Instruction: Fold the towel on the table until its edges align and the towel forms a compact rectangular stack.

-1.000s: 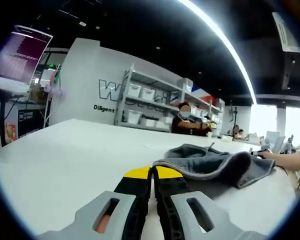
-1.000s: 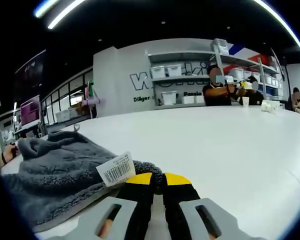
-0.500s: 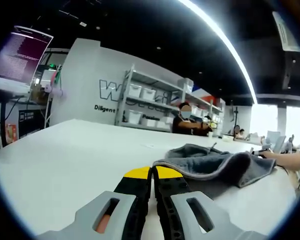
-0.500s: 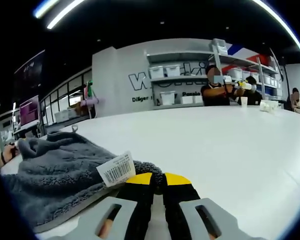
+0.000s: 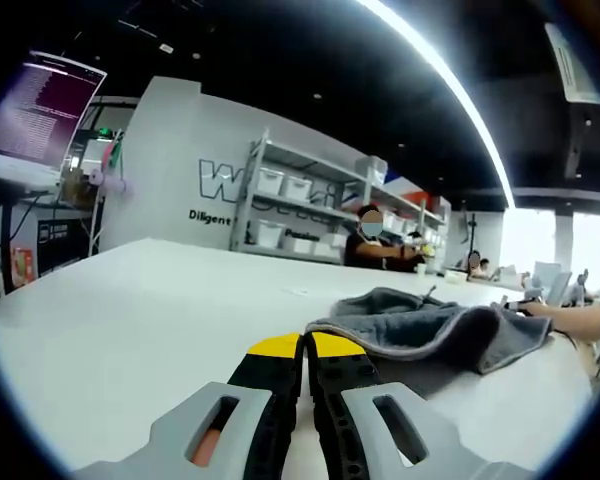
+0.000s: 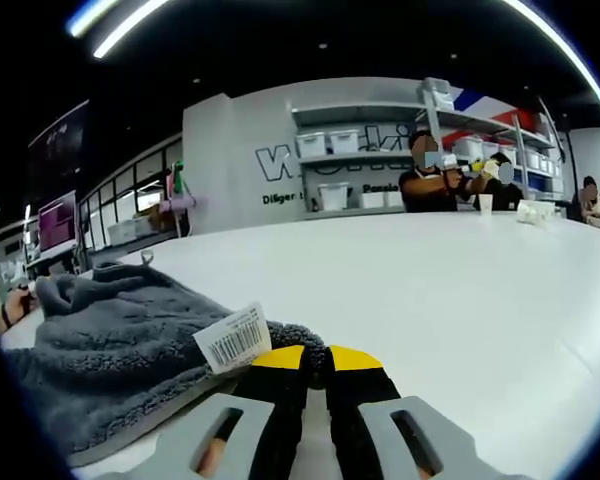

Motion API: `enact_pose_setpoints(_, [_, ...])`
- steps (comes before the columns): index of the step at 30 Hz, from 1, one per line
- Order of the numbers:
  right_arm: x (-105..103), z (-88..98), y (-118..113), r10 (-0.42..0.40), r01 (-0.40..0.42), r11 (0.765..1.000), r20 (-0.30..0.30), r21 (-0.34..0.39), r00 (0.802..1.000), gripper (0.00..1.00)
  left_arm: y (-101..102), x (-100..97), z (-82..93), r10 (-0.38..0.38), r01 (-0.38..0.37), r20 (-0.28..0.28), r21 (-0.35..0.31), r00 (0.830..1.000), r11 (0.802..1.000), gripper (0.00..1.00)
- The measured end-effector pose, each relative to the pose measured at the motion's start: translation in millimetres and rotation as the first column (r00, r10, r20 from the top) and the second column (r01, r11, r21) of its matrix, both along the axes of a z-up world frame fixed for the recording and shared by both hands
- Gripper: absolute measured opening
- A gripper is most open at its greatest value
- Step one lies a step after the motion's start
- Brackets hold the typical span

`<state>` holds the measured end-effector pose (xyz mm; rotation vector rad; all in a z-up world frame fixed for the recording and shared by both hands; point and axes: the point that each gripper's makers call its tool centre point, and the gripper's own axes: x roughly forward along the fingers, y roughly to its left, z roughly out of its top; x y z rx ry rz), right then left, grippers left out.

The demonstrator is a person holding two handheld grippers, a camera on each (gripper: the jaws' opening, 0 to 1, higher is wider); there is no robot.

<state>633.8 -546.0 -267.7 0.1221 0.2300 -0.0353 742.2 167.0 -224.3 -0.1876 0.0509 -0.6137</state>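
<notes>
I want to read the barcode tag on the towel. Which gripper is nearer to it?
Right. The tag lies just left of the right gripper tips, almost touching. The left gripper sits at the towel edge, no tag visible there.

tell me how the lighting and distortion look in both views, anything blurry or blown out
Left gripper view: the ceiling light strip bends into an arc from fisheye distortion, and the windows at far right are blown out. Right gripper view: the white table is evenly lit without hard shadows, the towel and its barcode tag are sharp, and the background shelves are softer.
</notes>
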Motion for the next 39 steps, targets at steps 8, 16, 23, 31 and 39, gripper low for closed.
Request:
enact_pose_setpoints(8, [-2.2,0.0,-6.6,-0.006,0.006,1.0,0.0,-0.001,1.0,0.03,0.0,-0.7,0.0,0.001,-0.001,0.0,0.002,1.0,1.0,0.02])
enact_pose_setpoints(16, [-7.7,0.0,-4.4,-0.015,0.015,1.0,0.0,-0.004,1.0,0.03,-0.1,-1.6,-0.3,0.003,-0.003,0.001,0.005,1.0,1.0,0.02])
enact_pose_setpoints(23, [-11.5,-0.3,-5.4,-0.023,0.023,1.0,-0.001,-0.005,1.0,0.03,0.1,-1.7,-0.5,0.003,-0.003,0.0,0.003,1.0,1.0,0.02])
enact_pose_setpoints(31, [-13.3,-0.5,-12.1,-0.035,0.035,0.999,-0.001,-0.008,0.999,0.03,1.8,-1.3,-0.6,0.007,-0.007,-0.001,0.003,1.0,1.0,0.02])
enact_pose_setpoints(39, [-13.7,-0.9,-22.4,-0.056,0.056,0.998,-0.005,-0.012,0.998,0.03,2.2,-0.9,-0.9,0.008,-0.008,0.0,0.005,1.0,1.0,0.02])
